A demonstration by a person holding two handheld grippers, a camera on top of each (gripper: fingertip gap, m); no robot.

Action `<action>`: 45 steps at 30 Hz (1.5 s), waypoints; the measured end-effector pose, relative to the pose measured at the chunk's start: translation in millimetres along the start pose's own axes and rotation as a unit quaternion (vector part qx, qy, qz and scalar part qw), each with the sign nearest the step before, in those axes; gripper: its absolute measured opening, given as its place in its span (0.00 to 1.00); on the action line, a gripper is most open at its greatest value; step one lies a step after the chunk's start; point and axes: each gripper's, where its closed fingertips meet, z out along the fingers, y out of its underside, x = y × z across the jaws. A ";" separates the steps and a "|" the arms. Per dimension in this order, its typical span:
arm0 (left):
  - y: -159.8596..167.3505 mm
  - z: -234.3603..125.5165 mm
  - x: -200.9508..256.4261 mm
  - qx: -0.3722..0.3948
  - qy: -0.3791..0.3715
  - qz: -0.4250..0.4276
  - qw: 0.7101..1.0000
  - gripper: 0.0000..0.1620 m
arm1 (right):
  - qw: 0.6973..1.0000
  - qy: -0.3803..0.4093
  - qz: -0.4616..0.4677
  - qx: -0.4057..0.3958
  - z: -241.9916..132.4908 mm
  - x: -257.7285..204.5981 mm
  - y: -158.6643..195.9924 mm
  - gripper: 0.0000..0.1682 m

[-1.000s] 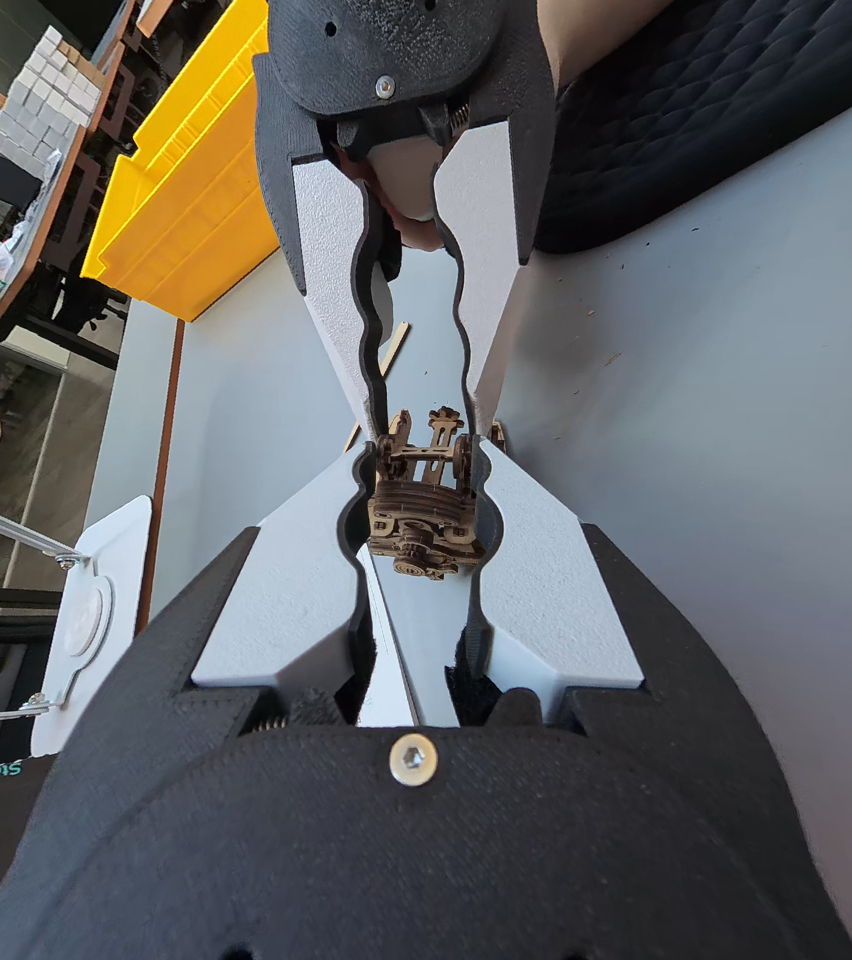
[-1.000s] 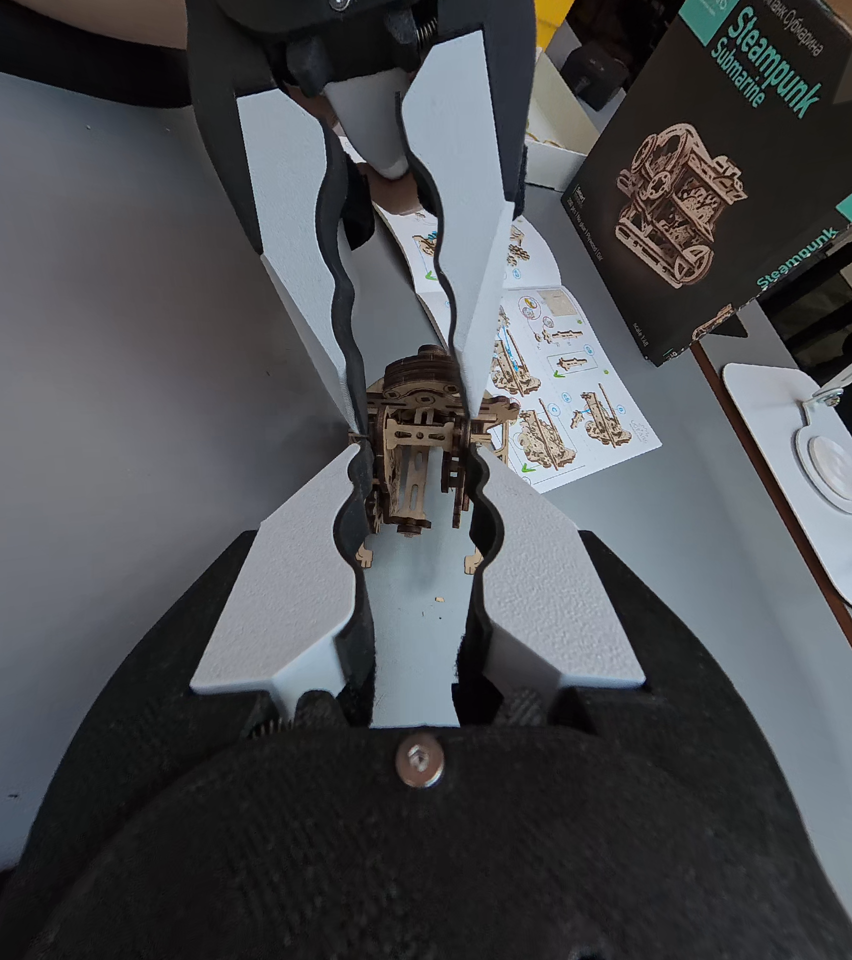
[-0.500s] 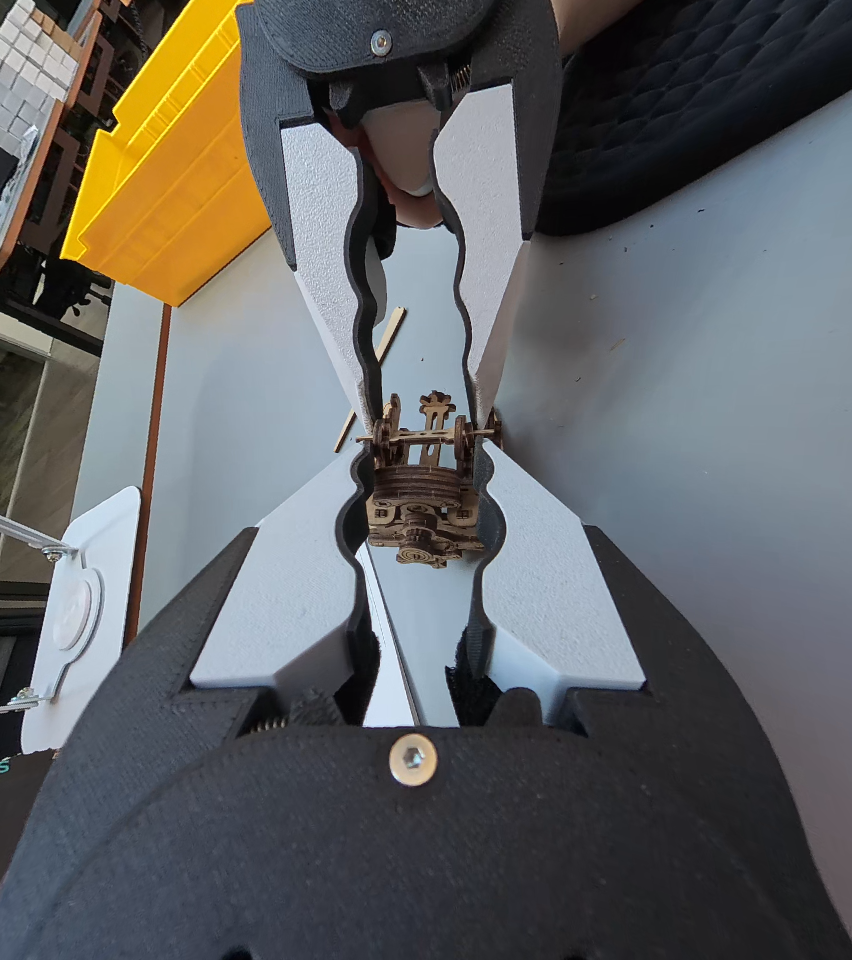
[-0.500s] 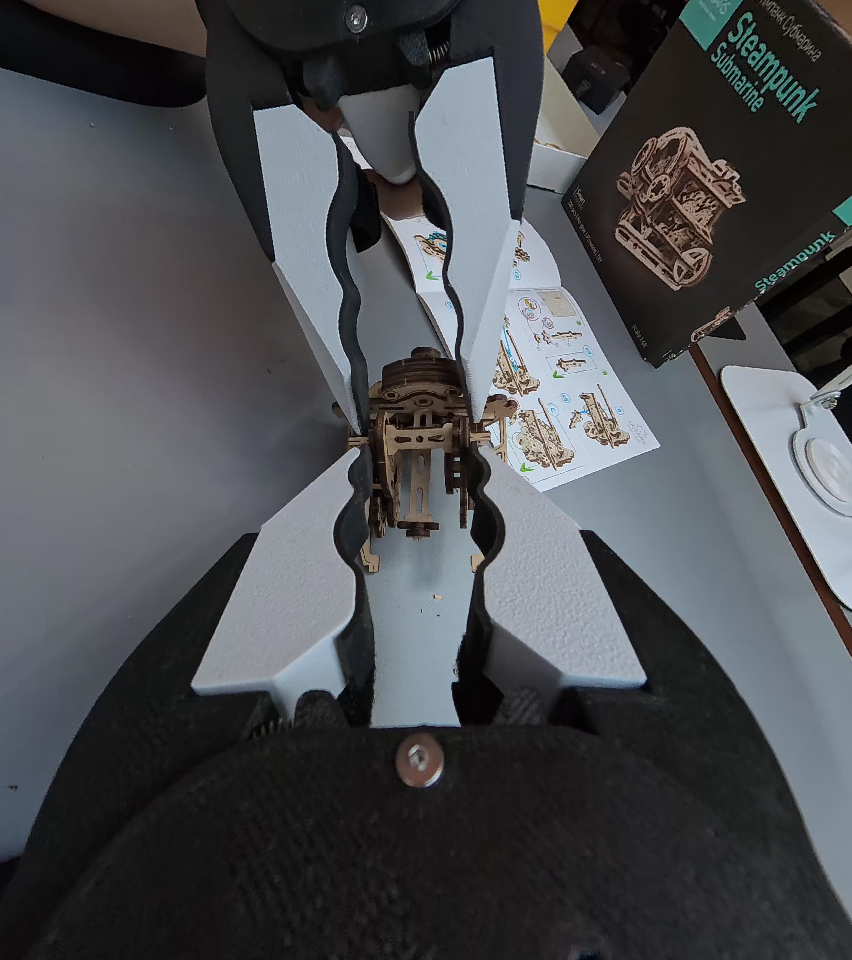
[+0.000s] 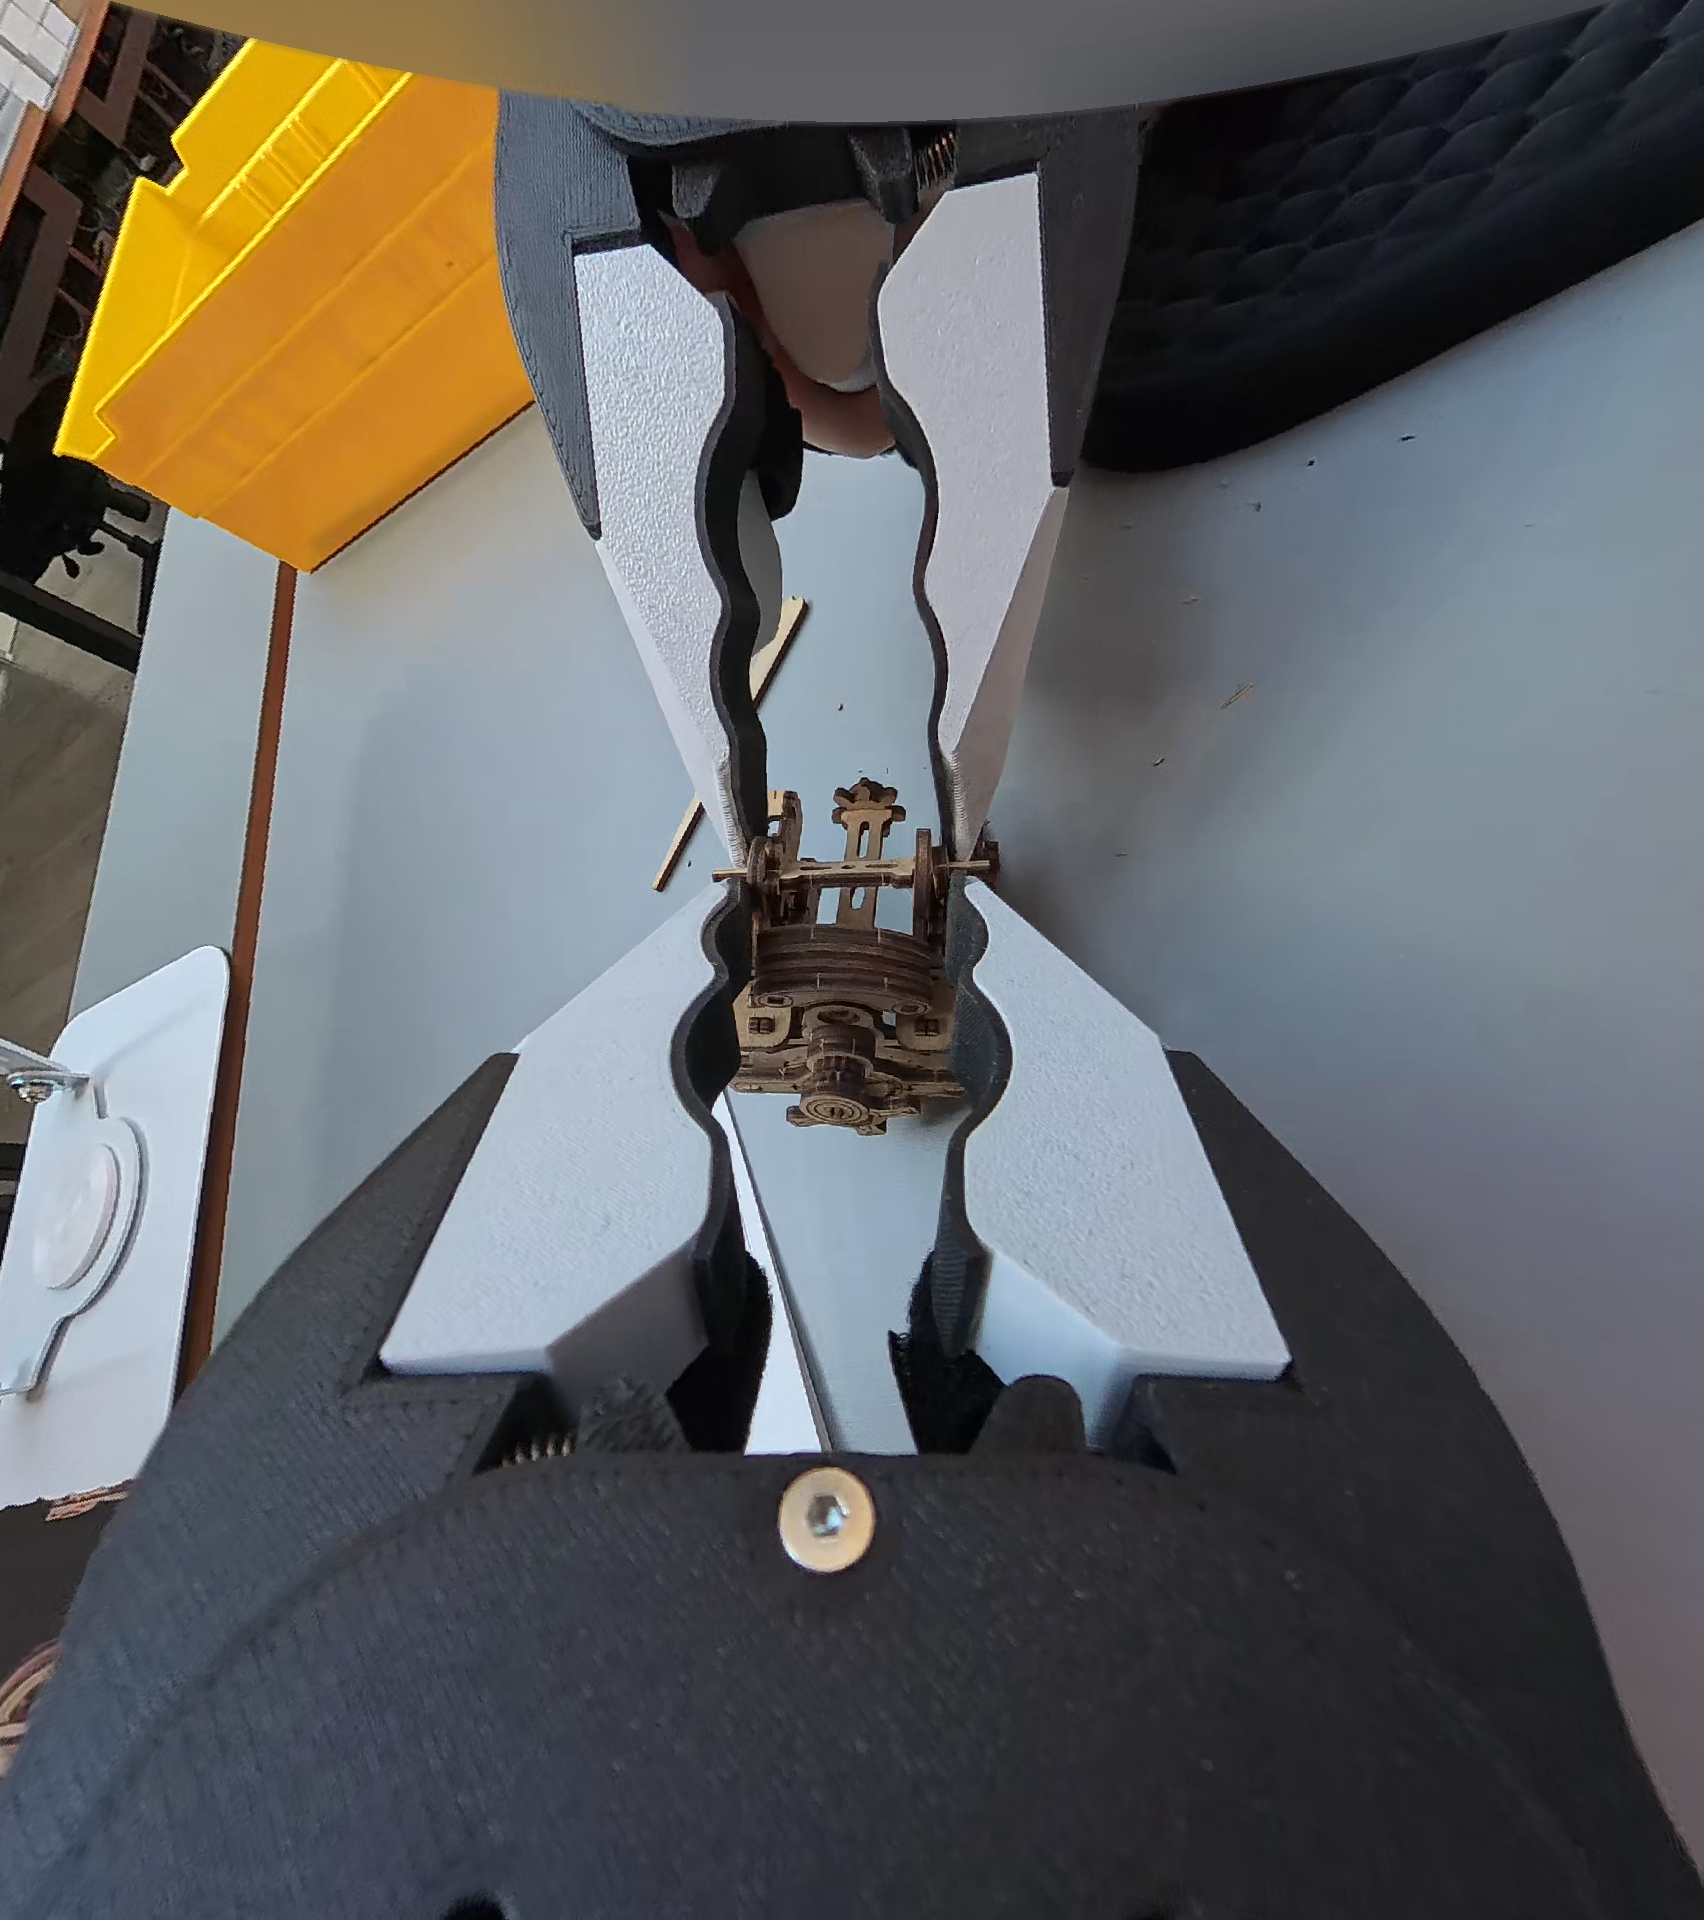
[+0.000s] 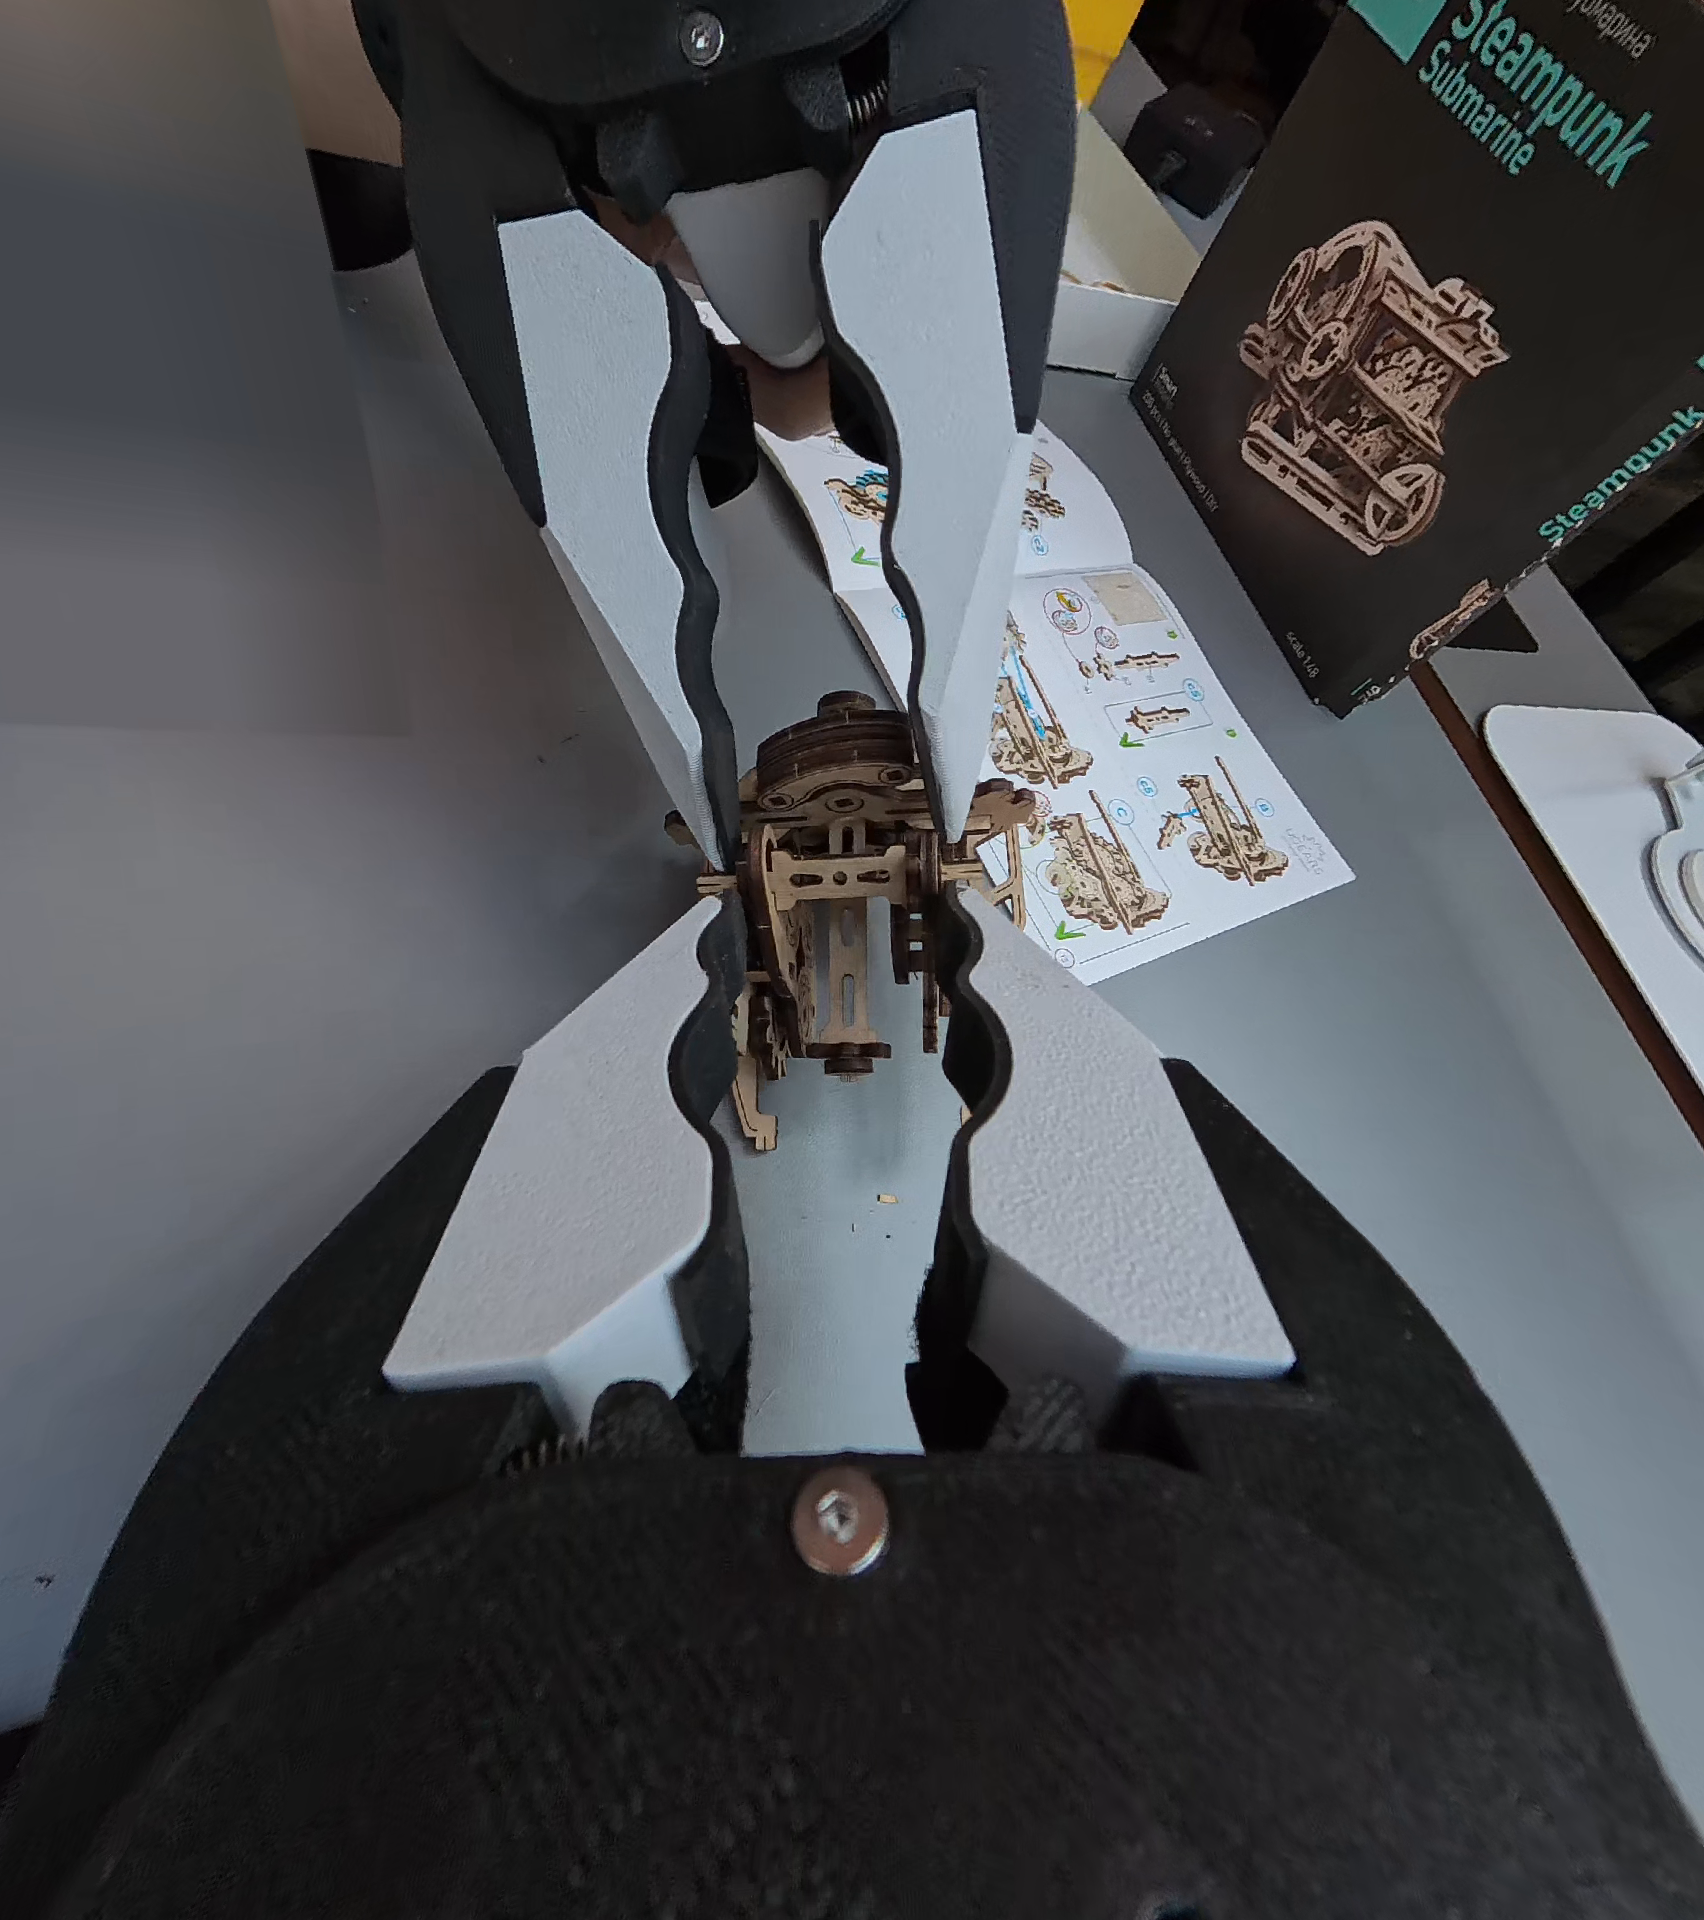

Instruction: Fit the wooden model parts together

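A small wooden model (image 5: 848,997) hangs just above the grey table (image 5: 1450,935), held between both grippers, which meet tip to tip. My left gripper (image 5: 848,925) is shut on its dark ribbed drum end. My right gripper (image 5: 848,826) reaches in from the top of the left wrist view and pinches the lighter frame end. In the right wrist view my right gripper (image 6: 840,914) is shut on the frame part of the model (image 6: 843,935), and the left gripper (image 6: 832,836) comes in from above on the drum. The joint between the parts is hidden by the fingers.
Yellow bins (image 5: 287,343) and a black quilted mat (image 5: 1450,229) lie at the far side. A thin wooden strip (image 5: 775,644) lies on the table. An open instruction booklet (image 6: 1139,748), a dark model box (image 6: 1450,364) and a white lamp base (image 6: 1658,935) sit by the table's brown edge. Left and right tips are no more than a few centimetres apart.
Both grippers stay shut on the model. The model has turned slightly, so its cross axle went from tilted to level. The two grippers have shifted a little together.
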 end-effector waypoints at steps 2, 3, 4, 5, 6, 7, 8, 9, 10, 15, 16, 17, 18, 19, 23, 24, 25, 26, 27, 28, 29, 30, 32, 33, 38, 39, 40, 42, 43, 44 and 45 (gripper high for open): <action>-0.4 -0.3 -1.9 0.005 -0.002 -0.011 1.000 0.23 | 1.000 -0.002 0.002 0.012 -1.5 1.9 -1.1 0.21; 0.2 -1.1 -3.2 0.003 -0.008 -0.010 1.000 0.23 | 1.000 0.001 0.002 0.010 -1.8 3.2 -0.8 0.21; 0.7 -2.1 -4.0 0.000 -0.017 -0.003 1.000 0.22 | 1.000 0.003 0.003 0.012 -2.4 4.2 -1.5 0.21; 1.1 -2.7 -4.5 -0.003 -0.027 0.007 1.000 0.22 | 1.000 0.002 0.004 0.015 -3.0 4.2 -2.4 0.21; 2.0 -2.7 -5.1 -0.009 -0.035 0.016 0.999 0.22 | 1.000 0.001 0.004 0.016 -3.4 4.2 -2.7 0.21; 3.1 -1.8 -5.6 -0.015 -0.042 0.022 0.999 0.21 | 1.000 -0.002 0.003 0.020 -3.8 3.3 -3.8 0.21; 3.5 -0.5 -4.4 -0.019 -0.041 0.024 0.999 0.21 | 1.000 -0.006 0.001 0.027 -4.2 1.9 -5.8 0.21; 3.2 0.4 -3.0 -0.020 -0.038 0.022 0.999 0.22 | 1.000 -0.008 -0.003 0.029 -4.1 0.4 -6.5 0.21; 3.6 1.1 -2.1 -0.022 -0.036 0.020 0.999 0.22 | 1.000 -0.009 -0.007 0.024 -3.5 -0.3 -5.3 0.21; 5.0 1.2 1.7 -0.026 -0.021 0.011 0.999 0.28 | 1.000 -0.004 -0.008 0.027 -3.1 0.9 -5.2 0.21; 4.3 1.5 0.7 -0.025 -0.025 0.012 0.999 0.27 | 1.000 -0.006 -0.006 0.028 -3.2 0.9 -5.2 0.21; 3.0 1.6 -1.0 -0.021 -0.031 0.012 0.999 0.25 | 1.000 -0.008 -0.004 0.029 -3.3 0.5 -5.5 0.21; 1.5 1.4 -1.8 -0.015 -0.034 0.010 0.999 0.24 | 0.999 -0.008 -0.003 0.031 -3.3 0.3 -6.2 0.21; 0.9 1.3 -1.6 -0.012 -0.031 0.005 0.999 0.24 | 0.999 -0.008 -0.003 0.031 -3.4 0.1 -6.6 0.21; -0.1 0.4 -1.9 -0.008 -0.022 -0.006 1.000 0.23 | 0.999 -0.010 0.008 0.038 -3.9 0.1 -8.1 0.21; -0.2 1.1 -2.0 -0.010 -0.019 -0.008 1.000 0.23 | 0.999 -0.010 0.010 0.038 -4.1 0.3 -7.7 0.21; 0.4 2.1 -1.5 -0.012 -0.014 -0.012 1.000 0.23 | 0.999 -0.012 0.012 0.035 -4.0 -0.1 -6.6 0.20; 1.2 3.0 -1.3 -0.013 -0.011 -0.015 1.000 0.23 | 0.999 -0.010 0.010 0.030 -3.2 -0.1 -5.0 0.20; 1.9 3.6 -1.8 -0.014 -0.013 -0.015 1.000 0.23 | 1.000 -0.005 0.007 0.028 -2.7 0.8 -4.1 0.20; 2.0 3.8 -1.9 -0.014 -0.013 -0.014 1.000 0.23 | 1.000 -0.003 0.008 0.027 -2.7 0.8 -4.1 0.20; 2.1 3.9 -1.8 -0.016 -0.012 -0.015 1.000 0.23 | 1.000 -0.004 0.010 0.026 -2.9 0.6 -4.0 0.20; 2.1 3.9 -2.0 -0.018 -0.011 -0.017 1.000 0.23 | 1.000 -0.004 0.013 0.027 -2.9 1.0 -4.2 0.20; 2.5 3.9 -2.0 -0.017 -0.008 -0.019 1.000 0.22 | 1.000 -0.003 0.013 0.028 -2.6 0.9 -3.8 0.20; 2.4 4.2 -2.3 -0.017 -0.008 -0.021 1.000 0.22 | 1.000 -0.002 0.011 0.026 -2.8 1.1 -3.6 0.20; 2.7 4.5 -2.1 -0.024 -0.009 -0.020 0.999 0.22 | 1.000 -0.003 0.014 0.022 -2.7 0.8 -3.1 0.20; 2.7 4.6 -2.1 -0.024 -0.009 -0.020 0.999 0.22 | 1.000 -0.002 0.013 0.022 -2.6 0.9 -3.0 0.20; 2.7 4.7 -2.1 -0.024 -0.009 -0.020 0.999 0.22 | 1.000 -0.002 0.011 0.021 -2.7 0.8 -2.9 0.20; 2.8 4.6 -2.1 -0.025 -0.009 -0.019 0.999 0.22 | 1.000 -0.001 0.009 0.020 -2.6 0.7 -2.9 0.20; 2.8 4.7 -2.3 -0.025 -0.009 -0.020 0.999 0.22 | 1.000 -0.001 0.009 0.020 -2.7 1.0 -2.7 0.20; 2.9 4.9 -2.8 -0.023 -0.011 -0.019 0.999 0.22 | 1.000 -0.002 0.012 0.021 -2.7 1.5 -2.5 0.20; 3.3 4.9 -3.2 -0.021 -0.011 -0.016 1.000 0.22 | 0.999 -0.005 0.022 0.023 -2.1 2.1 -2.0 0.21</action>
